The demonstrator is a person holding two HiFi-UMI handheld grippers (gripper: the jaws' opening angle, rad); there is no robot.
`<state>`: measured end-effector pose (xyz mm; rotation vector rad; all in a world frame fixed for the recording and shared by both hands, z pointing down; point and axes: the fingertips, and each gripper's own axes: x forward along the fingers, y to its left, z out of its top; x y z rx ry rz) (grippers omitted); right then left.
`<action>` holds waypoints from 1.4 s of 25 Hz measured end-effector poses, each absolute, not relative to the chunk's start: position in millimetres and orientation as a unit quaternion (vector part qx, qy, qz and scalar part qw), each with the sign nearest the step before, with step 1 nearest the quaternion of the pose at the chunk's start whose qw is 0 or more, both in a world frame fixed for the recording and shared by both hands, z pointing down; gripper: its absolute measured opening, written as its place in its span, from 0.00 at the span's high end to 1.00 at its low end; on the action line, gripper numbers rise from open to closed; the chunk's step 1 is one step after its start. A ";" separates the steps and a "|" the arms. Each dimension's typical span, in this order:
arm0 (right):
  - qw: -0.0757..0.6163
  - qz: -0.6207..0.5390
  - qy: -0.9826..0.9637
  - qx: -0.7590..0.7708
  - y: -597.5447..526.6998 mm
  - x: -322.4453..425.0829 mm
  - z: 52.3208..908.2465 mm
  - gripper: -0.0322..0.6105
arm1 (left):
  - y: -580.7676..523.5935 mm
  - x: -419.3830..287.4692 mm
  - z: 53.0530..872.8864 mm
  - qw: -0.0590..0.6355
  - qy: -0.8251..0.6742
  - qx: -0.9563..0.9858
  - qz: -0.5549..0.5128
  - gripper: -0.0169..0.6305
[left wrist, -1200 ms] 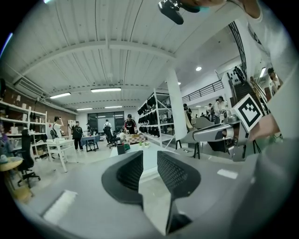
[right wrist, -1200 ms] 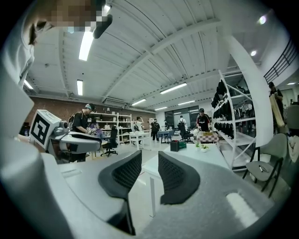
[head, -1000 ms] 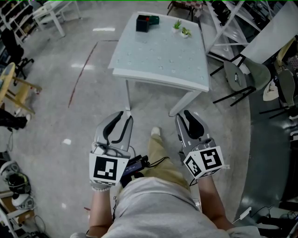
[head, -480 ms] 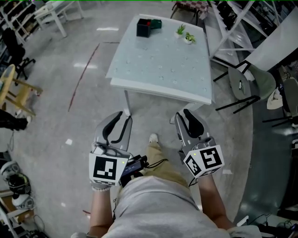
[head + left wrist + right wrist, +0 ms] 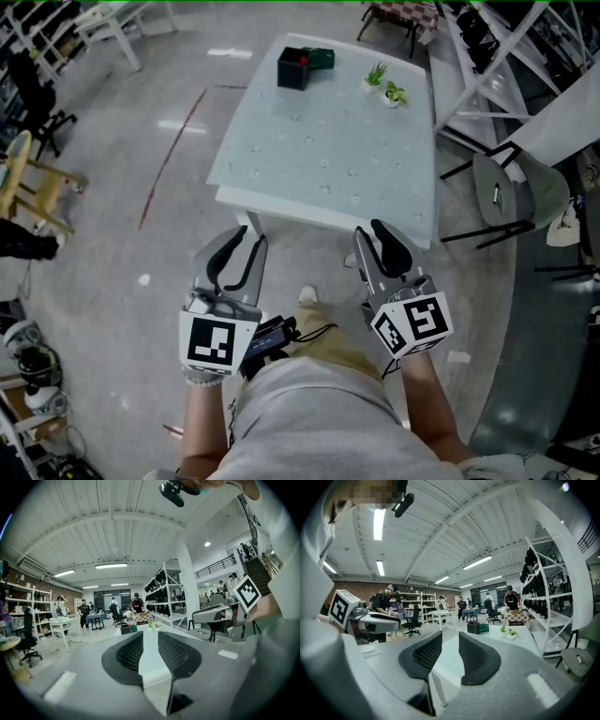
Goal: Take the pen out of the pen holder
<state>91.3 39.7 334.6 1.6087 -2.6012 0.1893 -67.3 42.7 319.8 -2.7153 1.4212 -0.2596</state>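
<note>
While you stand short of the white table (image 5: 281, 183), your left gripper (image 5: 234, 258) rides low at your waist, jaws parted, nothing between them. Further right, at the table's far edge, sits the black pen holder (image 5: 292, 68). The pen inside is too small to make out. Your right gripper (image 5: 382, 247) is likewise spread and empty. This looks like the approach, with no grasp begun. Next you'd likely need to close in, bring one gripper over the holder, pinch the pen's top and lift straight up.
</note>
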 end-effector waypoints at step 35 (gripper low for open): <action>0.048 0.085 -0.867 0.489 -123.9 122.7 347.3 0.77 | -116.8 -26.6 327.8 0.017 0.488 -0.865 -0.119 0.81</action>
